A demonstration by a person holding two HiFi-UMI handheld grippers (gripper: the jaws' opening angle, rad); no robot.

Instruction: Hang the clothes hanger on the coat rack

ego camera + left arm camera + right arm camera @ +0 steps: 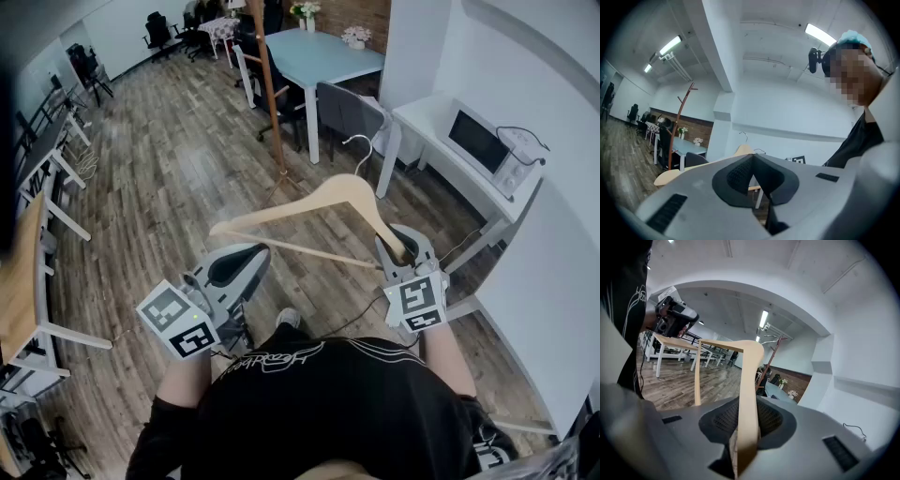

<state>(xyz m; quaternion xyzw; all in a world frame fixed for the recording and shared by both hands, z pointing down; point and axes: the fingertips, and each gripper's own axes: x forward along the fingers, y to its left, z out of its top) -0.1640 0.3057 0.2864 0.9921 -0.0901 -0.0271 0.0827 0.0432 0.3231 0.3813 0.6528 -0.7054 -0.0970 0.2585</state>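
Head view: pale, triangular wooden clothes hanger (pixel 300 199)

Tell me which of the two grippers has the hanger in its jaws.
The right gripper: its jaws clamp one wooden arm of the clothes hanger. The left gripper is shut with nothing between its jaws.
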